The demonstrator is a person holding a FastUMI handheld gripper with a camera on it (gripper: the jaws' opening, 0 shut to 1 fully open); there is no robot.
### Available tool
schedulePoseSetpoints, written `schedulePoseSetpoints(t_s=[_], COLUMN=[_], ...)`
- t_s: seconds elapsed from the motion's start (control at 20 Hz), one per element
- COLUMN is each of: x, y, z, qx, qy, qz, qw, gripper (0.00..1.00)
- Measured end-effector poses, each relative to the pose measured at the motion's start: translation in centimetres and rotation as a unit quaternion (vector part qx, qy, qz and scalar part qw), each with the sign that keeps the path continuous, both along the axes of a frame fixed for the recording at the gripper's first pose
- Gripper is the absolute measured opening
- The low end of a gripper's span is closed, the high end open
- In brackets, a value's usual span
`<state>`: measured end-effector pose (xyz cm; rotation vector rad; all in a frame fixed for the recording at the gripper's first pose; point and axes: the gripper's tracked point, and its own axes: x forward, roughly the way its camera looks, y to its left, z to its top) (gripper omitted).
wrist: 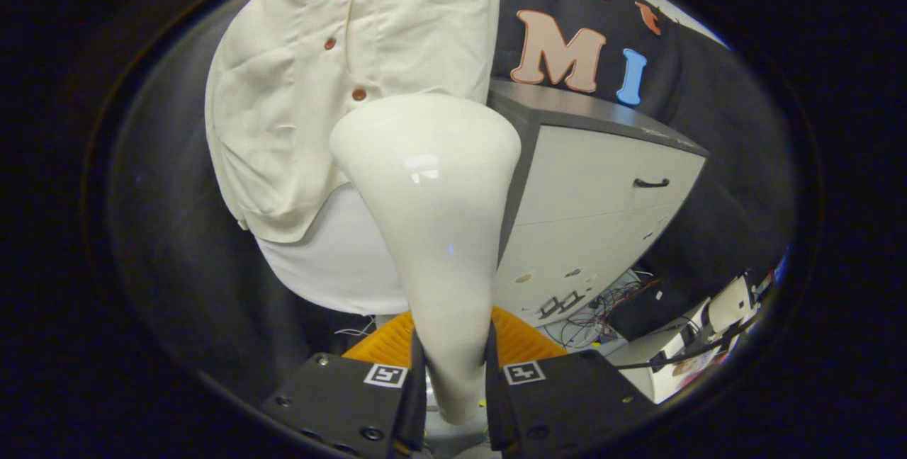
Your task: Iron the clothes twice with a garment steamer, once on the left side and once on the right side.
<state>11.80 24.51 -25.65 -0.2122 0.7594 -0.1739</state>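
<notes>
Gripper view: the gripper (453, 388) is closed on the neck of the white garment steamer (432, 218), both fingers (414, 395) pressing its narrow handle from either side; the steamer's long axis runs straight ahead from the fingers, widening to a broad head at the far end. The cream shirt (297, 112), buttons showing down its placket, hangs just beyond that head and to its left; the head overlaps the shirt's lower edge, but contact cannot be confirmed. A white undergarment or form (333, 261) shows below the shirt hem. To the right stands a grey-topped drawer cabinet (602, 190), drawers shut, contents not visible; cables (602, 310) lie at its foot. In my judgement the coming pass requires carrying the head leftward and up onto the fabric.
</notes>
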Motion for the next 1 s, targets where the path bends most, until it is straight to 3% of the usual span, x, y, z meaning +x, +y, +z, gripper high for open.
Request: schedulePoseSetpoints(t_s=[0.5, 1.0], x=[-0.7, -4.8], y=[1.9, 2.2], z=[7.0, 18.7], qx=[0.006, 0.036], qy=[-0.062, -0.166], qz=[0.019, 0.062], qw=[0.998, 0.984], gripper=[0.35, 0.35])
